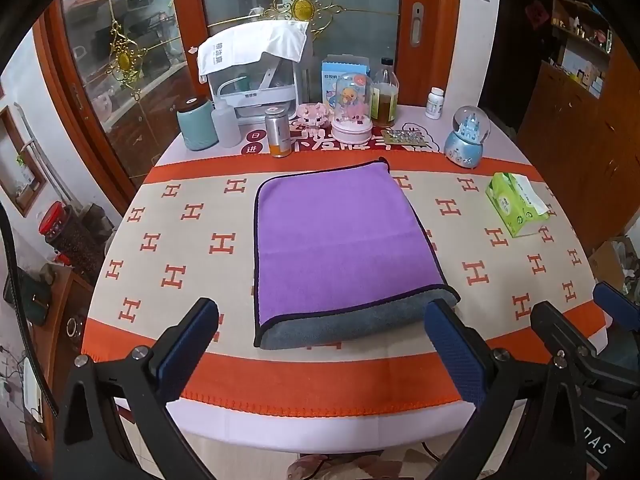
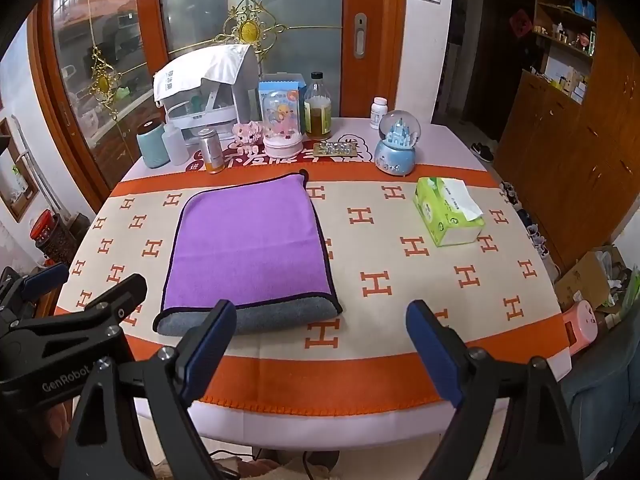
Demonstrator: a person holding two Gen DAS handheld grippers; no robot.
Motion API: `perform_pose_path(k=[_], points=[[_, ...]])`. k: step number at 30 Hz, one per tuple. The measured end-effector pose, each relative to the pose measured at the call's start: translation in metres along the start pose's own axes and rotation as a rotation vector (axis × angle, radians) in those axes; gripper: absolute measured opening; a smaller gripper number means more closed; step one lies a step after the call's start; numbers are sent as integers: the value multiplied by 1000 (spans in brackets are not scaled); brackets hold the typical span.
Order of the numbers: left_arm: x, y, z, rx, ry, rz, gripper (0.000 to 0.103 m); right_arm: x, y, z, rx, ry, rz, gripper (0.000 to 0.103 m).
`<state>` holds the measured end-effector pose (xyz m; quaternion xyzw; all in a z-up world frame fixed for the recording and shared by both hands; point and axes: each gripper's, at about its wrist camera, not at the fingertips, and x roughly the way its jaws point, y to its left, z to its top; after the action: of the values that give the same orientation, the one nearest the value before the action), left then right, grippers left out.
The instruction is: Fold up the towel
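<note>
A purple towel (image 1: 340, 236) with a grey underside lies folded flat on the orange and cream tablecloth (image 1: 160, 240). It also shows in the right wrist view (image 2: 248, 248). Its grey folded edge faces the near side. My left gripper (image 1: 324, 332) is open and empty, just short of the towel's near edge. My right gripper (image 2: 320, 336) is open and empty, near the towel's near right corner. The right gripper also shows at the right edge of the left wrist view (image 1: 580, 320), and the left gripper at the left edge of the right wrist view (image 2: 72, 292).
A green tissue pack (image 2: 448, 212) lies right of the towel. Along the table's back stand a snow globe (image 2: 398, 142), an oil bottle (image 2: 318, 110), a pill bottle (image 2: 378, 112), a domed toy (image 2: 282, 124), a can (image 2: 211, 150), a teal jar (image 2: 152, 144) and a covered appliance (image 2: 204, 88).
</note>
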<state>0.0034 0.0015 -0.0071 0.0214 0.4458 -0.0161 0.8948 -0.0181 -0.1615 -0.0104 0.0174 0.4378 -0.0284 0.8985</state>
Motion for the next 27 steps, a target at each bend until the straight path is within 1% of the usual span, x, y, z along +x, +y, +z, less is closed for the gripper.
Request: perform_pose_path(k=[12, 16, 27], points=[[3, 3, -1, -1, 14, -5, 102, 3, 3, 5, 0, 20, -6, 88], [6, 6, 3, 1, 26, -5, 102, 6, 4, 6, 0, 25, -8, 88], [8, 5, 6, 11, 32, 1, 102, 10, 4, 7, 5, 23, -5, 88]])
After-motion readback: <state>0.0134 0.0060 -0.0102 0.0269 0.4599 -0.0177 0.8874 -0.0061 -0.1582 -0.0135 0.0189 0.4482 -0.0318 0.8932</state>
